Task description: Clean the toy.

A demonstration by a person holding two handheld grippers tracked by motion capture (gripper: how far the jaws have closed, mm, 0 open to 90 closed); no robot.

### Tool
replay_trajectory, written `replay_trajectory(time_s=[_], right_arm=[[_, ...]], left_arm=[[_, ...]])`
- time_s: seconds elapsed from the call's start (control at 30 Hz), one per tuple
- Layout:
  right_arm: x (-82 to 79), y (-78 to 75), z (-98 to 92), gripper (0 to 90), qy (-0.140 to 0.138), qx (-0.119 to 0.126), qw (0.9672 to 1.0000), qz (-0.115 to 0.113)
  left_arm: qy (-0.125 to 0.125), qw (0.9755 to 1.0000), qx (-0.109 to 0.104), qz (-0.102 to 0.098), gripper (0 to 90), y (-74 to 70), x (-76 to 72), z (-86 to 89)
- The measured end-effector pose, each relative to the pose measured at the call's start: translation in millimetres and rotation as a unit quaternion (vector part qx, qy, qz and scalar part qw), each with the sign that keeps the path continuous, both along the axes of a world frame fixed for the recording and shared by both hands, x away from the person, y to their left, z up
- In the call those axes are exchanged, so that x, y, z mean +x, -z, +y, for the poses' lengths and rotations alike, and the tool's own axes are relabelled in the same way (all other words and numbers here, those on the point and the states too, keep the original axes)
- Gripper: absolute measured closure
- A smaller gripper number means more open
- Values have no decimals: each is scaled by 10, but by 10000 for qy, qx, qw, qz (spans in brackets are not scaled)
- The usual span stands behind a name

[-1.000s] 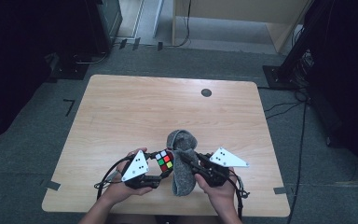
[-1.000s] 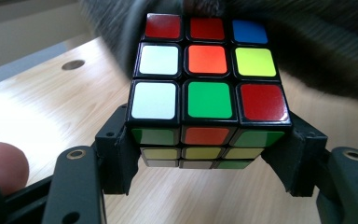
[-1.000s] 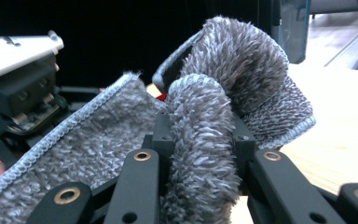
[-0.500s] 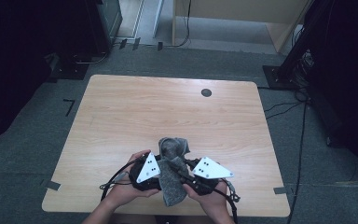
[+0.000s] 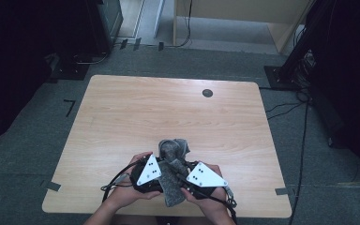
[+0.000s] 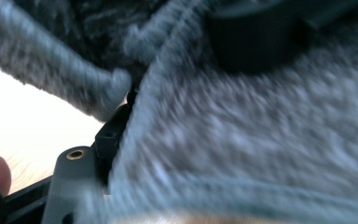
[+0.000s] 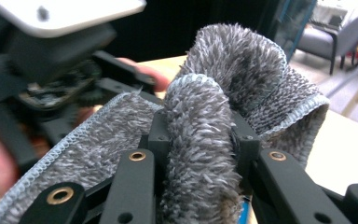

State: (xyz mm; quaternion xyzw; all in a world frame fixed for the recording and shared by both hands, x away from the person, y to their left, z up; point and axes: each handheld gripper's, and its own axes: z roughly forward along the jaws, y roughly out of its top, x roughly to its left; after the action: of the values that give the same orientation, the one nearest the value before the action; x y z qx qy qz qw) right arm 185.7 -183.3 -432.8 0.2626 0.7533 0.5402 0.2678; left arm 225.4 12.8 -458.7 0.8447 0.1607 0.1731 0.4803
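A fluffy grey cloth (image 5: 171,159) hangs bunched between the two grippers near the table's front edge. My right gripper (image 5: 182,180) is shut on a fold of the cloth (image 7: 242,65), which is pinched between its black jaws (image 7: 199,137). My left gripper (image 5: 158,180) points at it from the left, nearly touching. The cloth (image 6: 261,140) drapes over the left gripper's tips, beside one of its black fingers (image 6: 108,137). The coloured puzzle cube that the left gripper held a second ago is hidden under the cloth.
The wooden table (image 5: 168,108) has a small black round cap (image 5: 207,93) near its far edge. Both hands (image 5: 122,197) rest at the front edge. Cables trail across the grey floor to the right (image 5: 304,136), and dark stands line the back.
The right gripper has carried the cloth leftward against the left gripper. The cube, in plain sight a second ago, is now covered by the cloth.
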Motion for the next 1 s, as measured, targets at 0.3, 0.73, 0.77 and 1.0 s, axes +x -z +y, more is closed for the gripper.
replay_trajectory(time_s=[0.3,0.73,0.77,1.0], right_arm=[[88,-3,-193,689,480,175,9986,150],[83,-24,-200,689,647,150,9976,191],[89,-27,-225,689,681,223,9971,248],[-57,-34,58,680,159,-32,9999,2]], left_arm=[[-17,9999,-59,-83,340,-44,-23,-11],[60,9999,-127,-74,341,-52,-59,-33],[63,9999,-128,-81,341,-55,-60,-34],[37,9999,-3,-114,341,-30,-56,-37]])
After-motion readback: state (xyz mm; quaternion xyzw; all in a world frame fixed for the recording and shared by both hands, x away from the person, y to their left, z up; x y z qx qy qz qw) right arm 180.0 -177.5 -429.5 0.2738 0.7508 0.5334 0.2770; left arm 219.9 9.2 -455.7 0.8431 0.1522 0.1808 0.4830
